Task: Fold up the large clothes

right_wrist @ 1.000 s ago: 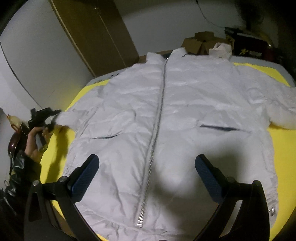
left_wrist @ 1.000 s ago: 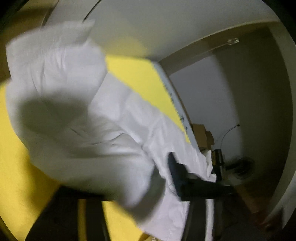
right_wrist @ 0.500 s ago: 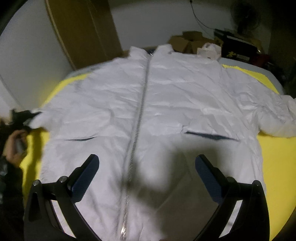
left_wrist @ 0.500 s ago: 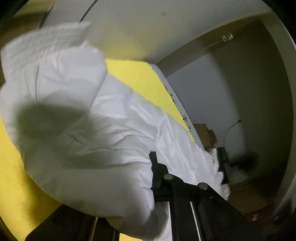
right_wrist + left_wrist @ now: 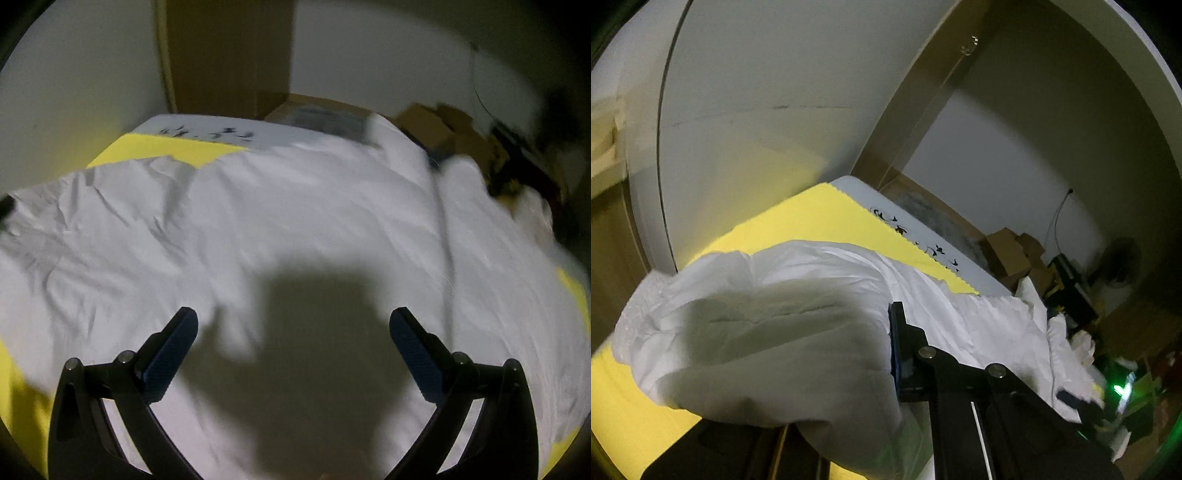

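Sleeve-folding looks to be the step in hand: the left gripper (image 5: 892, 354) is clamped on the puffy sleeve (image 5: 757, 332) of the white jacket (image 5: 295, 229), its jaws closed tight with the fabric bunched between them, and the sleeve is raised off the yellow mat (image 5: 827, 225). The jacket lies front-up across the mat, filling most of it, with its zip (image 5: 445, 236) running from far to near on the right of the right wrist view.

The right gripper (image 5: 293, 350) hangs over the jacket's near body, jaws spread wide and gripping nothing; its shadow falls on the cloth just ahead of the fingers.

By the look of it, the next move calls for carrying the held sleeve inward across the chest and laying it flat, while the free gripper either pins the body so it does not drag or goes for the other sleeve. The padded cloth is likely to spring back unless pressed down.

Only the left wrist view shows the grip itself and the lifted cuff end, plus the patterned white edge (image 5: 916, 240) beyond the mat and cardboard boxes (image 5: 1012, 254) at the far right. Only the right wrist view, though blurred, shows the jacket's broad spread and the zip, and that the right tool is empty.
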Motion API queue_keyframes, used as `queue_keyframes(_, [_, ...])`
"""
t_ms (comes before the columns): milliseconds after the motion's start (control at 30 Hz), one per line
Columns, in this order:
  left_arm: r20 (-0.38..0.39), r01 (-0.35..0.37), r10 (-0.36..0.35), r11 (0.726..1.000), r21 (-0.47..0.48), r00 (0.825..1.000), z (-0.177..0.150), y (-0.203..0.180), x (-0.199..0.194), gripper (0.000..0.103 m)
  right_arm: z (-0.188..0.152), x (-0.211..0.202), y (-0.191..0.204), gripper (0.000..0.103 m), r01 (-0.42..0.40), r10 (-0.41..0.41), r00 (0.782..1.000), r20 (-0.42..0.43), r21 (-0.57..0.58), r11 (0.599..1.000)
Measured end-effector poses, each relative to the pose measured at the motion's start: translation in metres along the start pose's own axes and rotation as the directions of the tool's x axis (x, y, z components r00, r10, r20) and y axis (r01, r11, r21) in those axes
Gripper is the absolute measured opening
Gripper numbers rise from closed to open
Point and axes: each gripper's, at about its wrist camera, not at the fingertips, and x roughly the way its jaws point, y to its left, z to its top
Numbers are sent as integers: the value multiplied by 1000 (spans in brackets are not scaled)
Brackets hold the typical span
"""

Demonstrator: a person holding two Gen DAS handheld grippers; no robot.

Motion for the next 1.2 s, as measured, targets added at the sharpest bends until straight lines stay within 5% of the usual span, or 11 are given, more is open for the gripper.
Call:
queue_keyframes(133, [-1, -35, 36, 997, 62, 999, -6, -4, 4, 7, 0, 47, 44, 103, 68, -87, 989, -122, -158, 985])
queue_keyframes(233, [26, -58, 56, 994, 94, 998, -8, -4, 2, 7, -8, 36, 37, 103, 71, -75, 997, -31, -112, 991])
queue_keyframes(333, [39, -92, 89, 992, 85, 995, -8, -13, 5, 8, -16, 44, 40, 103, 54, -61, 997, -35, -172, 984])
queue_keyframes(467, [106, -159, 148, 982, 102, 983, -4, -41, -9, 7, -19, 10, -14, 103, -84, 85, 996, -5, 41, 996])
queue_keyframes(700, [172, -157, 121, 965, 211, 978, -24, -170, -14, 7, -106, -99, -186, 103, -104, 61, 988, 138, 325, 940])
queue_keyframes(833, [63, -62, 43, 936, 347, 997, -84, -271, 16, 7, -179, -148, -261, 103, -66, -7, 987, 161, 443, 894])
queue_keyframes(900, [-53, -14, 39, 911, 411, 998, -133, -317, 45, 7, -210, -166, -284, 103, -51, -35, 985, 166, 488, 871])
queue_keyframes(1033, [-228, -18, 160, 851, 524, 960, -221, -352, 102, 12, -266, -191, -320, 103, -28, -75, 984, 161, 558, 829])
queue_keyframes(1100, [-219, -65, 217, 834, 548, 951, -246, -349, 116, 13, -279, -195, -335, 103, -17, -88, 984, 156, 568, 823])
queue_keyframes(1200, [-148, -88, 212, 807, 584, 966, -257, -345, 111, 22, -289, -204, -341, 103, -16, -94, 981, 167, 560, 828])
